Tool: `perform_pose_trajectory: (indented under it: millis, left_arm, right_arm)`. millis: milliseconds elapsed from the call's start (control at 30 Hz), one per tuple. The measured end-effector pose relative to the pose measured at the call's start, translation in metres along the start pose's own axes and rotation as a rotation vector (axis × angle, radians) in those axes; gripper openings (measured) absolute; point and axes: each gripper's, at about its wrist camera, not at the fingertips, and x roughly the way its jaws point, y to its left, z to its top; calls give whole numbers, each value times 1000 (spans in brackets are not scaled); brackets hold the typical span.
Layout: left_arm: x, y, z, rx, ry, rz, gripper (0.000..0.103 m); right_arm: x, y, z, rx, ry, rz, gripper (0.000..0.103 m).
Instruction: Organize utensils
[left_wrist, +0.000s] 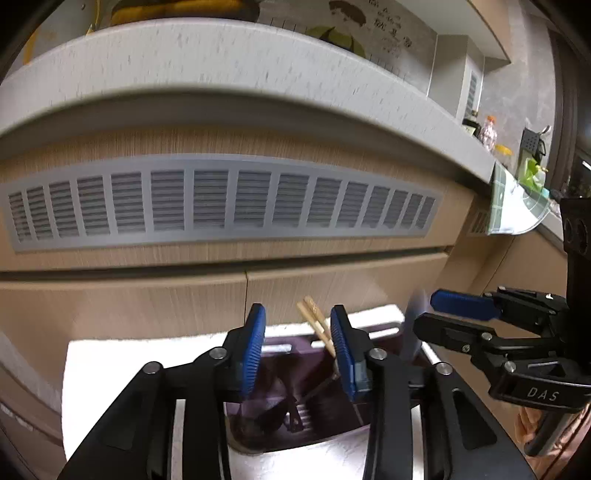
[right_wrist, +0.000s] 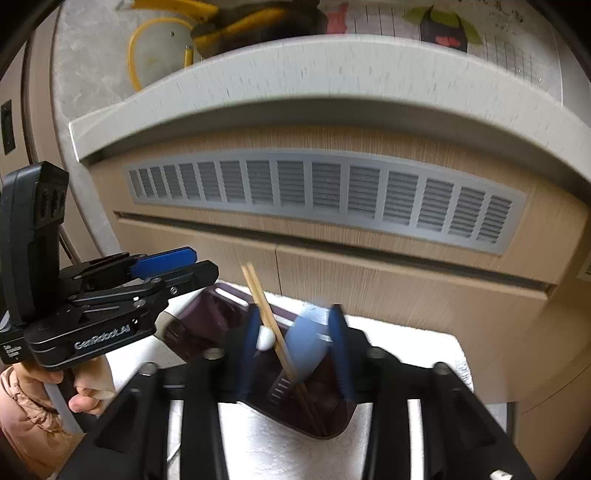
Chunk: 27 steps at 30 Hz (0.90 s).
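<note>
Dark purple utensil holder (right_wrist: 207, 314) is seen on white cloth (right_wrist: 424, 343), just ahead of both hand-held grippers. Wooden chopsticks (right_wrist: 258, 291) are stood tilted inside it, tips down. Left hand-held gripper (left_wrist: 297, 325) is spread, nothing pinched. Right hand-held gripper (right_wrist: 295, 325) is spread too; a blurred pale blue-white utensil (right_wrist: 310, 339) is seen btwn its fingers (grip can't be told). Chopsticks judged light, stiff, smooth; best taken mid-shaft.

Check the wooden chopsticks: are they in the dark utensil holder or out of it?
In. The chopsticks lean tilted, lower ends down inside the utensil holder, tops above its rim.
</note>
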Motion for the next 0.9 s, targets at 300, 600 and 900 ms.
perform_pose_trajectory:
  millis: [300, 600, 900]
  left_arm:
    - [-35, -1, -31, 18, -1, 55, 52]
    - [-76, -7, -94, 22, 89, 86, 62]
    - [-103, -14, -174, -33, 225, 89, 64]
  right_arm:
    - [-18, 7, -30, -63, -19, -100, 69]
    - [-73, 18, -86, -115, -12, -153, 93]
    - [-94, 14, -151, -42, 82, -119, 74]
